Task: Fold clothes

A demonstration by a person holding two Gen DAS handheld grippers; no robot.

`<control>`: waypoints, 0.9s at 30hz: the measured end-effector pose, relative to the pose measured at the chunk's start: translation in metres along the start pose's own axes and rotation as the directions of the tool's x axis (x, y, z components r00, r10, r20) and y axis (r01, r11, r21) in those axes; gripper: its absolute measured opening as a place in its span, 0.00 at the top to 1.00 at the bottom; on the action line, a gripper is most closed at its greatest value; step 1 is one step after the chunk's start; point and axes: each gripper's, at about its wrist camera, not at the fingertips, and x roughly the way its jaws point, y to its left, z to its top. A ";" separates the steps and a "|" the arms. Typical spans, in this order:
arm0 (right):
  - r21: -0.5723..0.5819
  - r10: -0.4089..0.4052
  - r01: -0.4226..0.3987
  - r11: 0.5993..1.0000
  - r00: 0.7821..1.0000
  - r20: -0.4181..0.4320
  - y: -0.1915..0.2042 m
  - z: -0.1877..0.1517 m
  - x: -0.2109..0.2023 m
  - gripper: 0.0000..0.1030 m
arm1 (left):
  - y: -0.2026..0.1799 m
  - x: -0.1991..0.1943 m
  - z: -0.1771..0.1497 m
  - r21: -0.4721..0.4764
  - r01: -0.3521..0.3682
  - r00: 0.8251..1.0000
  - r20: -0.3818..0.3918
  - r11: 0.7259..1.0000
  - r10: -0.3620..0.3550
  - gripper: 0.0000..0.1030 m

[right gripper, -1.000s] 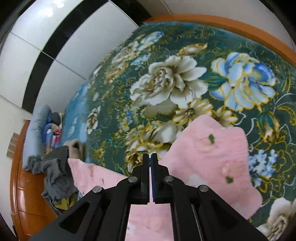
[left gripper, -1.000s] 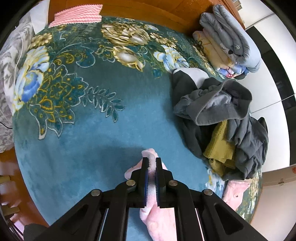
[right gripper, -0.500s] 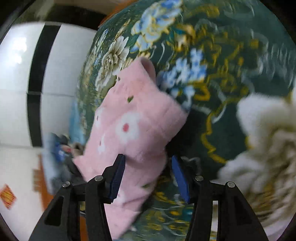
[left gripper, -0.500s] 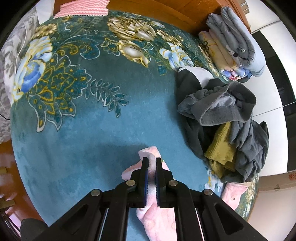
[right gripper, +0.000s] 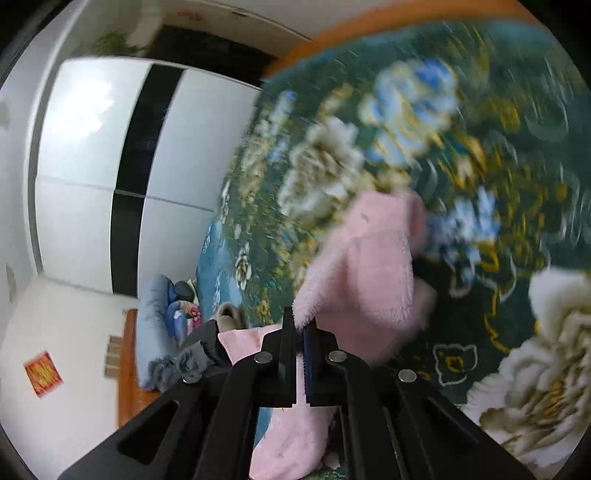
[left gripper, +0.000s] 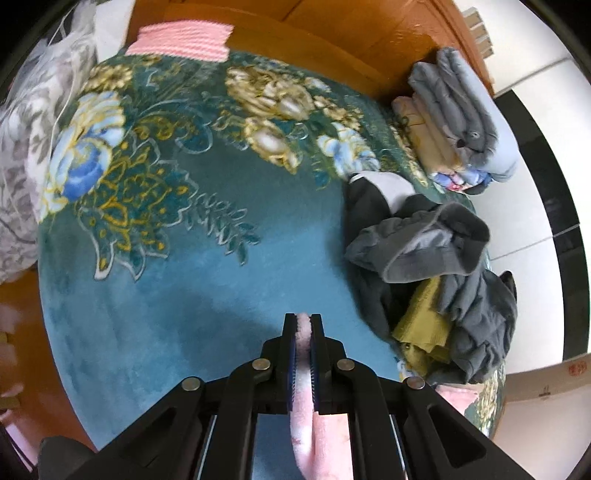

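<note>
A fluffy pink garment (right gripper: 365, 273) lies partly lifted over the floral teal bedspread (right gripper: 498, 155). My right gripper (right gripper: 303, 328) is shut on its near edge, and the cloth stretches away from the fingers toward the upper right. In the left wrist view my left gripper (left gripper: 303, 325) is shut on another part of the pink garment (left gripper: 314, 432), which hangs down between and below the fingers. The right wrist view is blurred by motion.
A heap of dark grey and mustard clothes (left gripper: 436, 266) lies on the bedspread (left gripper: 177, 266) right of my left gripper. Folded blue-grey and beige items (left gripper: 458, 122) are stacked by the wooden headboard (left gripper: 332, 33). A pink knitted cloth (left gripper: 181, 40) lies at the far edge.
The right gripper, open half a second ago, has shut on the pink garment's edge. The left gripper kept its hold and lifted, so less pink cloth shows ahead of its fingers.
</note>
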 end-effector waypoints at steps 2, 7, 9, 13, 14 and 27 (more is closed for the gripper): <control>-0.067 -0.074 0.073 0.995 0.997 -0.012 0.019 0.008 0.024 0.97 | -0.001 -0.003 0.001 0.001 0.001 1.000 0.012 1.000 -0.001 0.94; -0.220 -0.264 0.249 0.943 0.963 -0.044 0.058 0.024 0.089 0.97 | -0.005 0.009 -0.005 -0.012 -0.007 1.000 -0.025 1.000 0.007 0.94; -0.249 -0.349 0.317 0.915 0.932 -0.097 0.055 0.023 0.129 0.97 | -0.005 0.011 -0.008 -0.011 -0.015 0.999 -0.032 1.000 0.015 0.94; -0.312 -0.416 0.358 0.880 0.898 -0.142 0.053 0.016 0.158 0.94 | 0.002 0.015 -0.009 -0.019 -0.030 0.999 -0.040 0.999 0.030 0.94; -0.317 -0.401 0.339 0.886 0.903 -0.154 0.053 0.016 0.154 0.91 | 0.004 0.016 -0.009 -0.019 -0.037 0.998 -0.043 0.999 0.036 0.94; 0.025 -0.182 0.185 0.982 0.979 -0.089 -0.079 -0.010 0.021 0.46 | 0.023 0.033 -0.012 -0.054 -0.071 0.994 -0.082 0.996 0.067 0.93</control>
